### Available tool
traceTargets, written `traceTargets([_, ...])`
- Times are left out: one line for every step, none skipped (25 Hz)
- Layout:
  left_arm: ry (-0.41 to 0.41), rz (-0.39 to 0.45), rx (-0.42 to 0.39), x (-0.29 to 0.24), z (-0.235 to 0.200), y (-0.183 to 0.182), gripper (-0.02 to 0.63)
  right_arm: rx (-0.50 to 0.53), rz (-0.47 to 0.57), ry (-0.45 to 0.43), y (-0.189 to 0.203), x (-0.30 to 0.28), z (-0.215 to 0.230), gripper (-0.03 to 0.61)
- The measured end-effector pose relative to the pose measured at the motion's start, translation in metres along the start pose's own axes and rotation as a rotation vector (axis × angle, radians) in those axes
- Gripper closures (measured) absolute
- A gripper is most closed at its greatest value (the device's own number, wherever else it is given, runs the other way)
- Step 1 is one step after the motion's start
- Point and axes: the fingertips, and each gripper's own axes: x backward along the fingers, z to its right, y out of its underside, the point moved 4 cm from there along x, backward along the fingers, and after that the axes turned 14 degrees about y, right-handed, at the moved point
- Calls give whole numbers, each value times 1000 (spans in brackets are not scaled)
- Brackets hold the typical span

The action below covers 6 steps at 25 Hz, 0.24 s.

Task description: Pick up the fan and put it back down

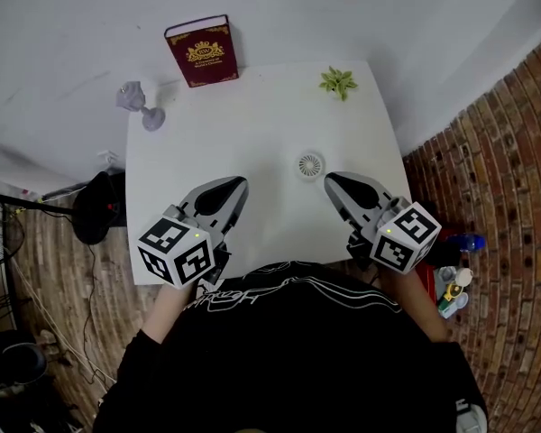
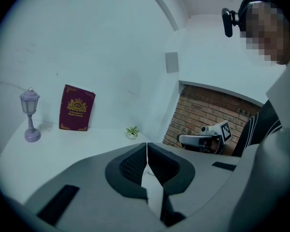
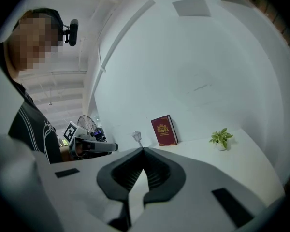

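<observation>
Head view: fan (image 1: 310, 165) lies flat, grille up.

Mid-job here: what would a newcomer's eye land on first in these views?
The left gripper and right gripper, both shut and empty, over the near edge of the white table. Then the small round white fan sitting just beyond the right gripper's tips, and the red book standing against the far wall.
</observation>
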Motion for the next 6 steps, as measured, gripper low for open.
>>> traceTargets([-3, 0, 0, 2, 0, 0, 580, 0, -1, -3, 0, -1, -1, 577])
traceTargets([-6, 1, 0, 3, 0, 0, 580, 1, -1, -6, 0, -1, -2, 577])
traceTargets([-8, 3, 0, 4, 0, -1, 580, 2, -1, -9, 0, -2, -4, 577])
traceTargets([-10, 4, 1, 5, 0, -1, 580, 3, -1, -10, 0, -2, -5, 577])
traceTargets([-11, 6, 1, 6, 1, -1, 580, 4, -1, -11, 0, -2, -5, 577])
traceTargets([-12, 7, 2, 6, 1, 0, 581, 5, -1, -12, 0, -2, -6, 577])
